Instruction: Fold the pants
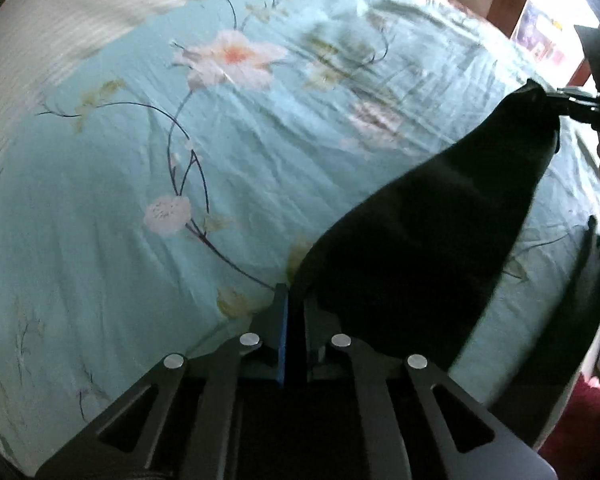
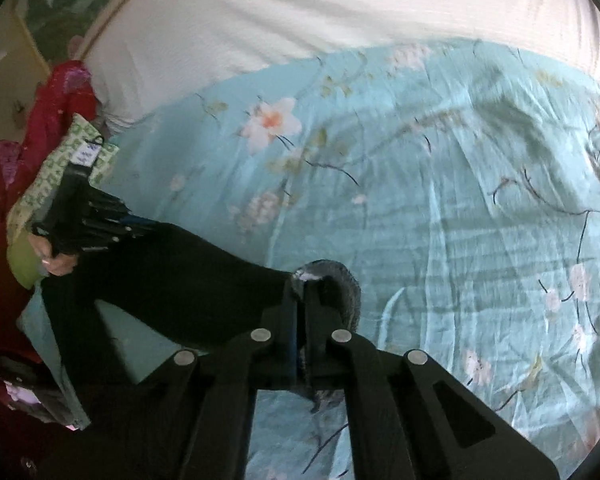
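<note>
Two claws clamp the pants point(image 1: 420, 240): our left claw point(image 1: 294, 300) and right claw point(image 2: 304, 292) each pinch an end, holding them stretched taut above the bed point(image 1: 140, 200), likely to lay them flat.

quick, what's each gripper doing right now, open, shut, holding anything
Left gripper: shut on the black pants.
Right gripper: shut on the same pants, at a fuzzy grey edge.

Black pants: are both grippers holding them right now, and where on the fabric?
Yes. The left gripper and the right gripper are each shut on an edge of the black pants, which stretch between them above the floral bedsheet.
</note>
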`<control>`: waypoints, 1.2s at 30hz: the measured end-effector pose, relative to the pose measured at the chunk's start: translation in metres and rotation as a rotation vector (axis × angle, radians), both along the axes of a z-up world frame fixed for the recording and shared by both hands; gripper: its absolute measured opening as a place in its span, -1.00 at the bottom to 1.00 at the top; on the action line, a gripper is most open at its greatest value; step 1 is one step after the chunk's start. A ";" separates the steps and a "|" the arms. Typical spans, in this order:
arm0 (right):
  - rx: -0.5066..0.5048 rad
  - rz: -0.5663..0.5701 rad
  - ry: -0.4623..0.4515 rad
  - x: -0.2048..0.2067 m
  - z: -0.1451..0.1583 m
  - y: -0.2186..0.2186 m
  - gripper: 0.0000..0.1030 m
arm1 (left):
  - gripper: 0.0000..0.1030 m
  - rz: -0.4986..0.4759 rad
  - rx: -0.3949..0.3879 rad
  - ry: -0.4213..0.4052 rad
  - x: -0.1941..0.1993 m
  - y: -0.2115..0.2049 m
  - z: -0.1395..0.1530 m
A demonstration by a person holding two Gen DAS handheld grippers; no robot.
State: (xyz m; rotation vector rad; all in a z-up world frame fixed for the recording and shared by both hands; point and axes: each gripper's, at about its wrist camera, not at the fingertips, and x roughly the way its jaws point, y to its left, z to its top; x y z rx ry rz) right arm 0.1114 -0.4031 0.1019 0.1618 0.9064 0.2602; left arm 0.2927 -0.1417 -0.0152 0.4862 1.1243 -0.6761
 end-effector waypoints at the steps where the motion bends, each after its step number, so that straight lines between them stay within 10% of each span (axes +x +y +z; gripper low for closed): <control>1: 0.005 0.002 -0.019 -0.006 0.005 0.001 -0.94 | -0.93 0.007 -0.017 -0.009 -0.007 0.004 0.006; 16: 0.032 0.064 -0.154 -0.110 0.022 0.013 -0.94 | -0.94 0.059 -0.170 -0.106 -0.133 0.039 0.064; 36: -0.051 0.037 -0.125 -0.208 -0.021 0.023 -0.95 | -0.94 0.052 -0.218 -0.050 -0.227 0.052 0.028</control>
